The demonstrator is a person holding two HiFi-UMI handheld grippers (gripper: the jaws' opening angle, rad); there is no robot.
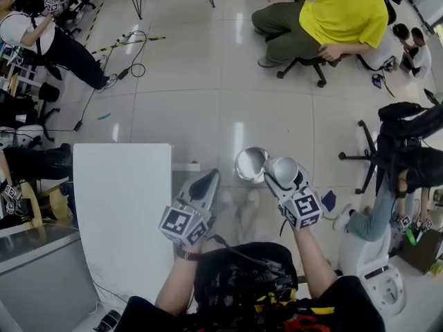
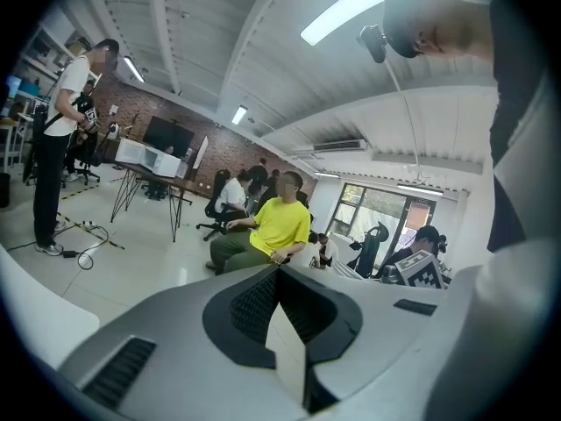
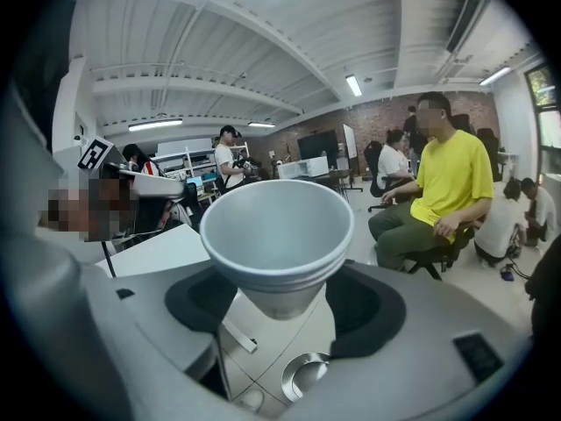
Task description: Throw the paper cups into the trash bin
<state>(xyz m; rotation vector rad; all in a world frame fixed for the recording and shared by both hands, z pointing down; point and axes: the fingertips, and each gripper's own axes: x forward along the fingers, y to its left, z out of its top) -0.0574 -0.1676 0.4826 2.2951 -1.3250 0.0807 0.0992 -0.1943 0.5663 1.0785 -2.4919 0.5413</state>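
Note:
My right gripper [image 1: 281,176] is shut on a white paper cup [image 1: 282,166], held over the floor just right of the round silver trash bin [image 1: 250,163]. In the right gripper view the cup [image 3: 274,231] sits between the jaws with its open mouth facing the camera, and the trash bin [image 3: 306,376] shows on the floor below it. My left gripper [image 1: 205,182] hangs to the left of the bin, near the table's corner. In the left gripper view, the left gripper [image 2: 280,277] has its jaws shut together with nothing between them, pointing out into the room.
A white table [image 1: 121,213] stands at the left. A person in a yellow shirt [image 1: 342,9] sits on a wheeled chair ahead. An office chair [image 1: 367,159] and a white machine [image 1: 370,268] stand at the right. Cables [image 1: 128,47] lie on the tiled floor.

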